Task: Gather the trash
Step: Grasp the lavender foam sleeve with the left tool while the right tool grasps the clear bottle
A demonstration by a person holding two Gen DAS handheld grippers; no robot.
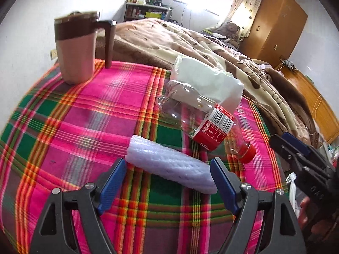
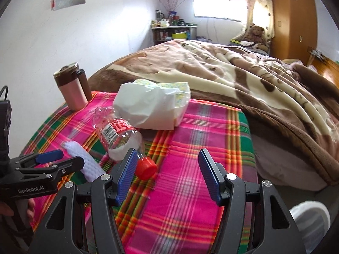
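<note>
My left gripper (image 1: 168, 176) has its jaws spread wide around the white foam roll (image 1: 171, 167) on the plaid tabletop (image 1: 84, 116). My right gripper (image 2: 165, 176) gapes empty beside the capped plastic bottle (image 2: 118, 133); tissue pack (image 2: 152, 105) and mug (image 2: 72, 89) stand behind.

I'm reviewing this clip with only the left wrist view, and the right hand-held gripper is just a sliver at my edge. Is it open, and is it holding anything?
Observer: The right hand-held gripper is open and empty. Only the plaid cloth shows between its fingers.
Operator: How close is it to the bottle?
Observer: The red cap lies right beside its left finger, partly hidden behind the pad.
Operator: And the white pack behind the bottle?
Observer: The tissue pack has a yellow-patterned top face.
</note>
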